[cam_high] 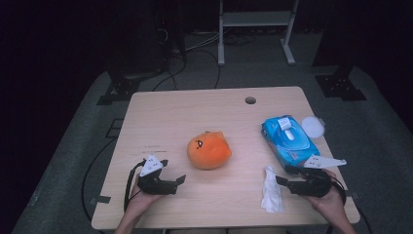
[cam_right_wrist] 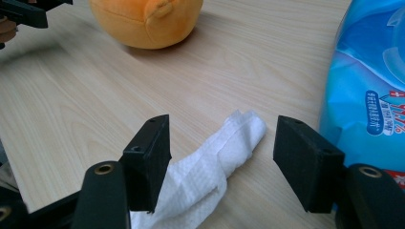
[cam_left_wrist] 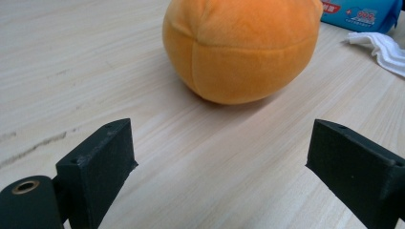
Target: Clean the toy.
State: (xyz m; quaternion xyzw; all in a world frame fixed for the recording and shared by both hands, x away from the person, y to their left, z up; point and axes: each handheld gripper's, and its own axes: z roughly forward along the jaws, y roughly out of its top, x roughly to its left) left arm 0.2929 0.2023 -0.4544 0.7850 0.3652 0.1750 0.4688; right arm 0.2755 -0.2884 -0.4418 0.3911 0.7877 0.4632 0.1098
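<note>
One orange plush toy [cam_high: 209, 150] sits at centre; one crumpled white wipe [cam_high: 271, 190] lies at four o'clock, one blue wipes pack [cam_high: 288, 139] at three. Left gripper [cam_high: 179, 179] and right gripper [cam_high: 281, 181] both gape wide, holding nothing.

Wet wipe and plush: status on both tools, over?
Left tool open, facing orange plush toy, not touching. Right tool open, white wet wipe between jaws, ungripped. Blue wipes pack beside it; path clear.

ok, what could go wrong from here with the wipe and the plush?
1. The right gripper stands open around the crumpled white wet wipe; closing could pinch only a loose fold, and the wipe may drag.
2. The blue wet-wipe pack lies right beside that gripper's outer side, so a bump could shift it.
3. The round orange plush toy may roll if the open left gripper nudges it.
</note>
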